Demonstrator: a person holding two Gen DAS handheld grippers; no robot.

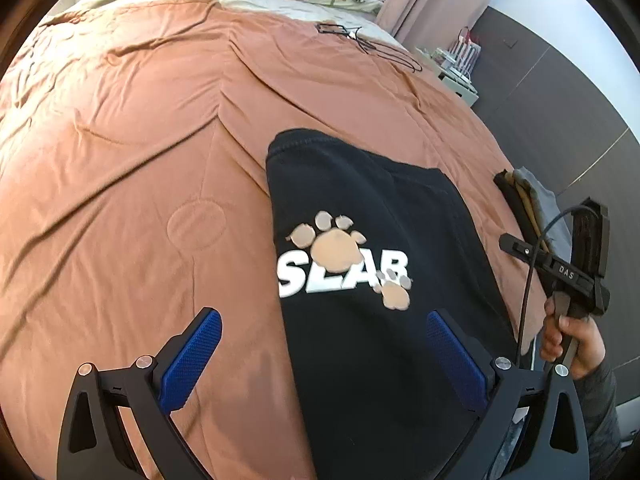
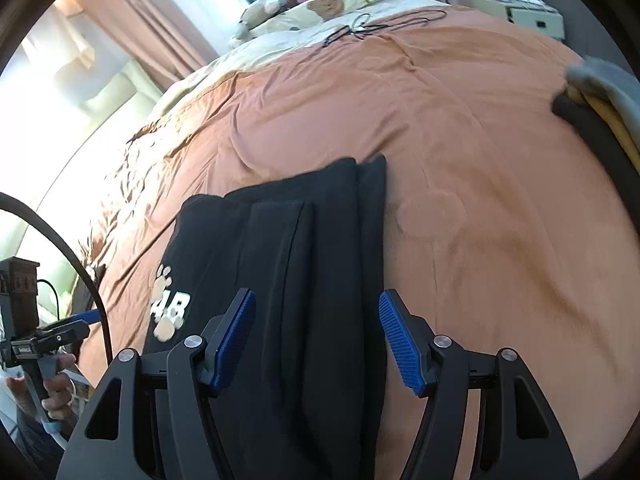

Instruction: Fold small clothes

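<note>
White lettering "SLAB" with tan paw prints is read on the black shirt (image 1: 372,280), which is laid partly folded on the orange bedspread (image 1: 140,140), centre to lower right of the left wrist view. "DAS" is marked on the right gripper (image 2: 318,340), seen at the right edge there. The left gripper (image 1: 324,356) is spread wide, nothing clamped. The right gripper's jaws are held part-way apart over folded black pleats, pads clear of the cloth.

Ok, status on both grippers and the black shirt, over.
Left gripper open, empty. Right gripper open over folded side, nothing pinched. Black shirt flat on orange bedcover. Clothes pile well clear.
</note>
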